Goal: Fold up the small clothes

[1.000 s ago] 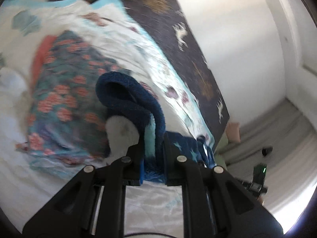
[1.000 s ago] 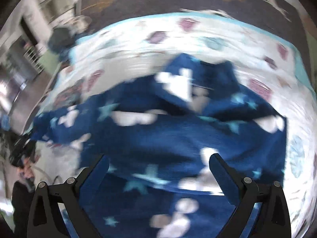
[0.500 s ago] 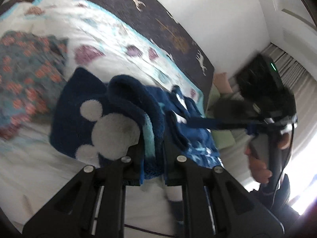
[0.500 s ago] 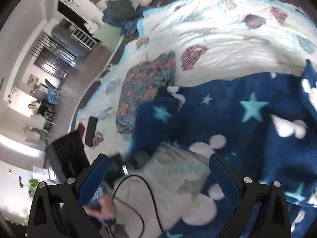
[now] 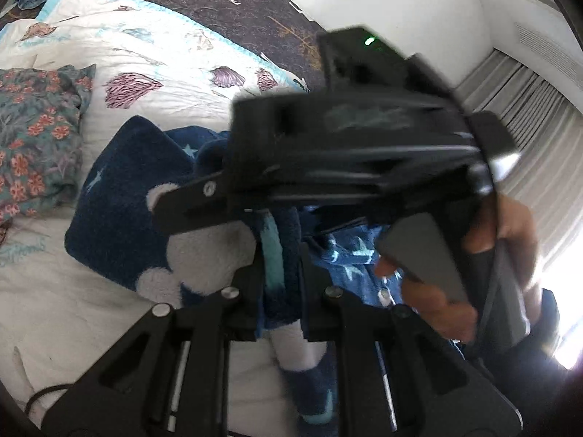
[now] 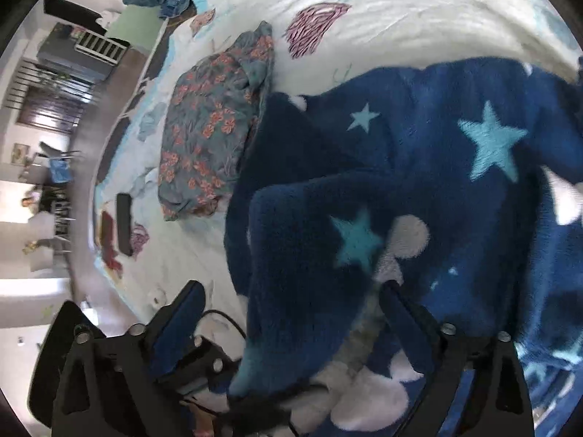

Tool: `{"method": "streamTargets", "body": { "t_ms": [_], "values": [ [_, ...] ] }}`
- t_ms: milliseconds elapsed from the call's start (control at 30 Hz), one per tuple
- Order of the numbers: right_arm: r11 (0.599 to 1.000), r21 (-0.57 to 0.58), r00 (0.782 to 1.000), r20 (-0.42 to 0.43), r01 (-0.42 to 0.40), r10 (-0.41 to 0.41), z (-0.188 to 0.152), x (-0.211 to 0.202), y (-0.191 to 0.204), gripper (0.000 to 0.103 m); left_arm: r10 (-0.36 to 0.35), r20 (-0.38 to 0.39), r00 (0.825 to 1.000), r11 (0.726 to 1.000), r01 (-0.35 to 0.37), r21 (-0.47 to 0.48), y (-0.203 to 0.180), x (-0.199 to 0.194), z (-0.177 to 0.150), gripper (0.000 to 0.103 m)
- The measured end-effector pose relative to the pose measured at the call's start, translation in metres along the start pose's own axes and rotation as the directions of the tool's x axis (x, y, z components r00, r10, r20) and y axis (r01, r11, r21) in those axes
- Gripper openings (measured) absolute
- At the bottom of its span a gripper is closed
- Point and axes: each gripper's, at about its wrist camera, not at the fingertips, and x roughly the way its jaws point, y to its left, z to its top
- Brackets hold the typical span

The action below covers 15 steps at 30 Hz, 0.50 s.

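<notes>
We see the left gripper (image 5: 280, 255) clamped on a bunched fold of the navy fleece garment (image 6: 419, 167) lying on the white quilt (image 6: 364, 36). The right gripper (image 6: 291, 309), jaws spread wide over that fleece, blocks much of the left view, blurred. A floral garment (image 6: 207, 120) lies just beside.

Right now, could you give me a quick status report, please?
Left gripper shut on blue fleece. Right gripper open over it. Floral garment alongside.

White shell-print bed (image 5: 171, 83), blue fleece garment (image 6: 455, 189), floral, seemingly folded cloth (image 6: 211, 127).
</notes>
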Motion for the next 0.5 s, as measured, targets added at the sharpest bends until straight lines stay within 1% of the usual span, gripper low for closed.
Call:
{"method": "streamTargets", "body": {
  "t_ms": [33, 67, 100, 133, 167, 200, 300, 400, 467, 500],
  "values": [
    [1.0, 0.016, 1.0, 0.01, 0.002, -0.002, 0.0, 0.0, -0.006, 0.062, 0.004, 0.002, 1.0, 1.0, -0.004, 0.006, -0.002, -0.001, -0.001, 0.015],
    [1.0, 0.031, 1.0, 0.019, 0.0, -0.001, -0.001, -0.002, -0.013, 0.042, 0.007, 0.001, 1.0, 1.0, -0.007, 0.011, -0.004, -0.002, -0.002, 0.015],
    [0.999, 0.045, 1.0, 0.02, -0.02, 0.019, -0.002, -0.004, -0.02, 0.037, 0.006, -0.002, 1.0, 1.0, -0.006, 0.015, -0.005, -0.001, -0.002, 0.015],
    [0.998, 0.057, 0.999, 0.015, -0.038, 0.037, -0.003, -0.005, -0.025, 0.034, 0.006, -0.005, 1.0, 1.0, -0.005, 0.018, -0.007, 0.001, -0.002, 0.015],
    [0.995, 0.072, 0.998, 0.015, -0.064, 0.063, -0.005, -0.008, -0.029, 0.034, 0.008, -0.006, 1.0, 1.0, -0.008, 0.023, -0.01, 0.002, -0.003, 0.015],
    [0.994, 0.078, 0.997, 0.022, -0.072, 0.07, -0.006, -0.012, -0.032, 0.034, 0.012, -0.004, 1.0, 1.0, -0.012, 0.026, -0.011, 0.003, -0.004, 0.015],
    [0.996, 0.069, 0.997, 0.059, -0.051, 0.047, -0.011, -0.03, -0.035, 0.033, 0.009, -0.001, 1.0, 1.0, -0.009, 0.028, -0.018, 0.003, -0.004, 0.015],
    [0.996, 0.06, 0.994, 0.094, -0.066, 0.06, -0.013, -0.047, -0.036, 0.033, 0.011, 0.01, 1.0, 0.999, -0.011, 0.043, -0.027, 0.002, -0.003, 0.015],
    [0.998, 0.04, 0.993, 0.108, -0.046, 0.041, -0.014, -0.056, -0.035, 0.023, 0.014, 0.012, 1.0, 0.998, -0.015, 0.059, -0.034, 0.002, -0.002, 0.015],
    [0.998, 0.039, 0.993, 0.111, -0.046, 0.041, -0.015, -0.059, -0.035, 0.022, 0.02, 0.013, 1.0, 0.997, -0.02, 0.068, -0.037, 0.004, -0.001, 0.015]
  ]
}}
